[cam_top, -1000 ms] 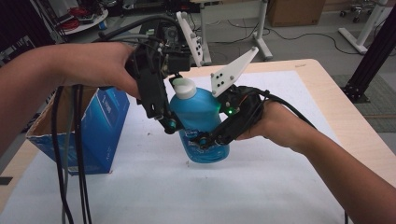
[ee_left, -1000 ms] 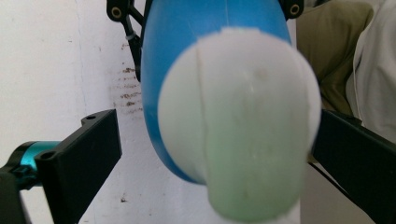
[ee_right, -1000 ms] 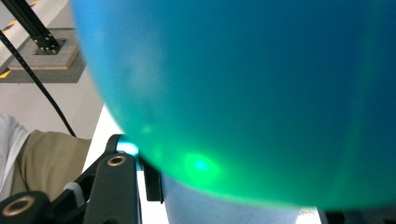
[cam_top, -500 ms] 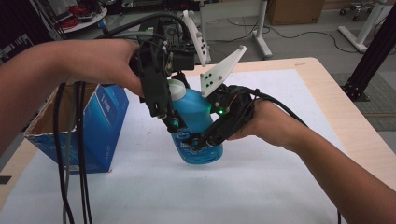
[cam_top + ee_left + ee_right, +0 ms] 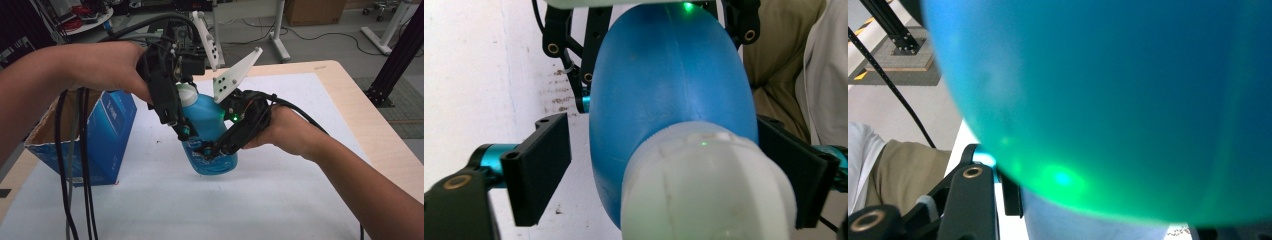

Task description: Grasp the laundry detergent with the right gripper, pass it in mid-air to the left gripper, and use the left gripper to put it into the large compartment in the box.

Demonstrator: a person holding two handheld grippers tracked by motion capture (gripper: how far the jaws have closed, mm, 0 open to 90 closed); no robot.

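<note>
Both grippers, the left gripper (image 5: pixel 182 131) and the right gripper (image 5: pixel 212 150), are black linkage frames with brass-ringed pivots, teal fittings, white perforated three-cornered plates, a green light and thick black cables. The person's forearms are bare.

In the right gripper view the blue bottle (image 5: pixel 1108 100) sits so close that it blurs and runs off the top and right edges, hiding the right-hand jaw. In the left gripper view its white cap (image 5: pixel 706 187) is cut off at the bottom. In the high view the bottle's label is too small to read behind the right gripper (image 5: pixel 212 150).
</note>
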